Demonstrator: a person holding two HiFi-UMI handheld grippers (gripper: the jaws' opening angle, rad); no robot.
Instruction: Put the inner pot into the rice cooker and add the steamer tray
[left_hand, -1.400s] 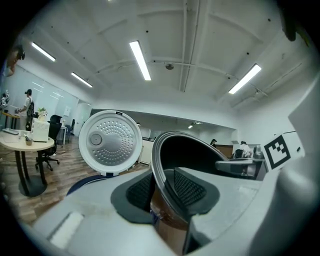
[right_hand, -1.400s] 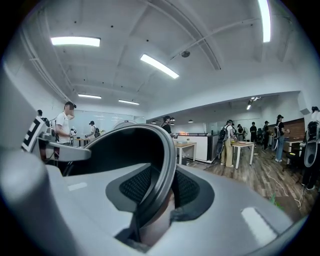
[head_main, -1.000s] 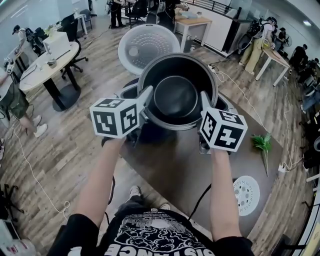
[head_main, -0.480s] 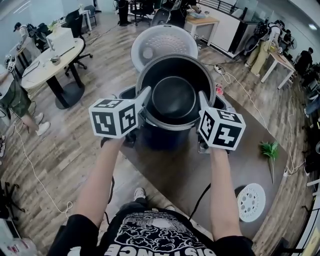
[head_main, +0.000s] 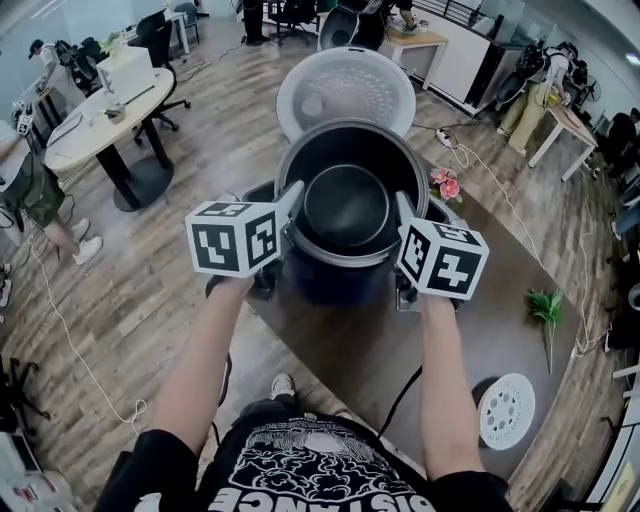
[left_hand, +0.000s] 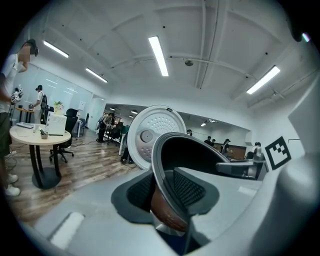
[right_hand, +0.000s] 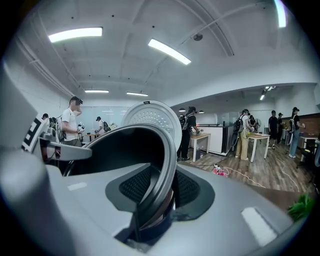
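At the centre of the head view, the left gripper (head_main: 296, 192) and right gripper (head_main: 404, 206) each clamp opposite sides of the dark inner pot's (head_main: 346, 206) rim, holding it over the rice cooker (head_main: 335, 287). The cooker's white lid (head_main: 345, 92) stands open above it in the frame. The steamer tray (head_main: 506, 410) lies at lower right on the table (head_main: 340, 345).

Black short-sleeved T-shirt (head_main: 300, 468) with white print, grey left gripper (head_main: 293, 200) and right gripper (head_main: 405, 211) bearing black-and-white marker cubes (head_main: 235, 238)

White print on the person's black T-shirt (head_main: 300, 465) reads "DISTANCE", its lower part cut by the picture's edge. The cubes on the left gripper (head_main: 291, 200) and right gripper (head_main: 403, 208) bear black-and-white square code markers.
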